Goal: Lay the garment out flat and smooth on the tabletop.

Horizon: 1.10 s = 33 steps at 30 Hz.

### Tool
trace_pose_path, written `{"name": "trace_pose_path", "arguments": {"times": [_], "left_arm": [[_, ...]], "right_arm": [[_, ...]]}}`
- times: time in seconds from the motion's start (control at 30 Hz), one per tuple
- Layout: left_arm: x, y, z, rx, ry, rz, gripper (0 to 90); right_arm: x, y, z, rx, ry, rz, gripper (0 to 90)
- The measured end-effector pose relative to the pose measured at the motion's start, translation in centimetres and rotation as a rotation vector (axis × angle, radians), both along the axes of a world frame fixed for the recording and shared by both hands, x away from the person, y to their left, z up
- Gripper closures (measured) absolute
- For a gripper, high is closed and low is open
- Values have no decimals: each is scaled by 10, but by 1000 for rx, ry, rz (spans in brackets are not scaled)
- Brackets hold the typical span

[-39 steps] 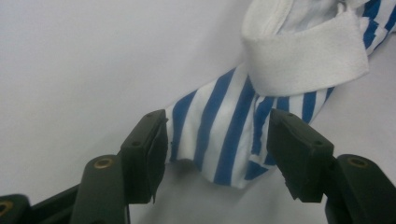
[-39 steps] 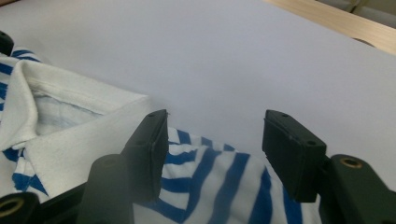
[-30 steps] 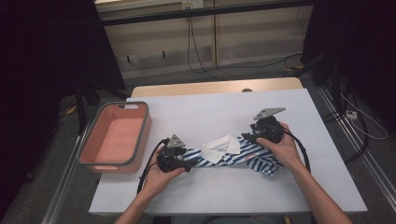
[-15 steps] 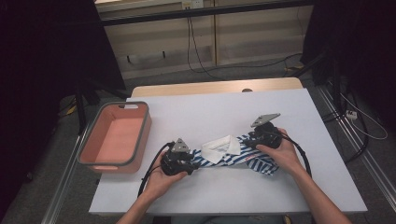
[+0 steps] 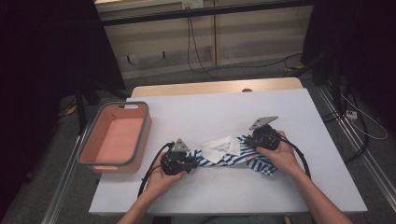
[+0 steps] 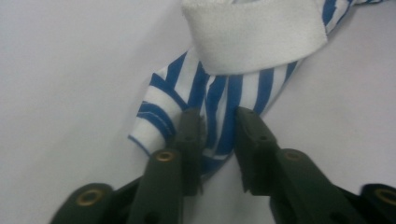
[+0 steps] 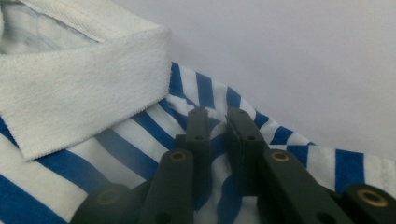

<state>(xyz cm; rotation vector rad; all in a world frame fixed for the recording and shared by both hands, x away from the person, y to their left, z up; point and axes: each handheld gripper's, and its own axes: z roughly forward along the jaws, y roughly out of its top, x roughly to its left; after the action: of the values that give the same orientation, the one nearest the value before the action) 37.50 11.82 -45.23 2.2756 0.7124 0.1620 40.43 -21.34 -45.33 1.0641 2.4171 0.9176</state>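
Blue-and-white striped shirt [image 5: 233, 156] lies bunched near the front edge of the white worktop [image 5: 210, 116], pinched at each end: left tongs [image 6: 218, 135] clamp its left fold, right tongs [image 7: 218, 122] clamp cloth beside the white collar [image 7: 70, 102]. Farther left sits a pink tray [image 5: 114, 137].

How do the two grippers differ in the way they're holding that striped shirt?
The left gripper pinches a narrow bunched end of the striped shirt, nearer the pink bin; the right gripper bites a flatter fold just past the white collar. The left's jaws stand slightly wider apart than the right's. Both are closed on fabric, low over the table.
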Motion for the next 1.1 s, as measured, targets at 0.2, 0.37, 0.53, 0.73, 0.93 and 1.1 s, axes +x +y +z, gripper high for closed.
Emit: {"name": "trace_pose_path", "arguments": {"times": [0.2, 0.37, 0.53, 0.73, 0.93, 1.1], "left_arm": [[2, 5, 5, -44, 25, 4, 820], [6, 13, 11, -106, 26, 46, 824], [7, 18, 17, -138, 7, 76, 828], [9, 23, 26, -179, -17, 104, 830], [12, 32, 37, -213, -43, 129, 831], [16, 38, 47, -221, -67, 138, 832]], "right_arm": [[-3, -3, 9, 51, -31, -5, 846], [-4, -7, 18, 101, -70, -14, 846], [-4, -10, 25, 138, -98, -23, 846], [-3, -10, 32, 167, -123, -32, 846], [-2, -10, 42, 205, -153, -38, 846], [0, -6, 48, 220, -174, -43, 846]]}}
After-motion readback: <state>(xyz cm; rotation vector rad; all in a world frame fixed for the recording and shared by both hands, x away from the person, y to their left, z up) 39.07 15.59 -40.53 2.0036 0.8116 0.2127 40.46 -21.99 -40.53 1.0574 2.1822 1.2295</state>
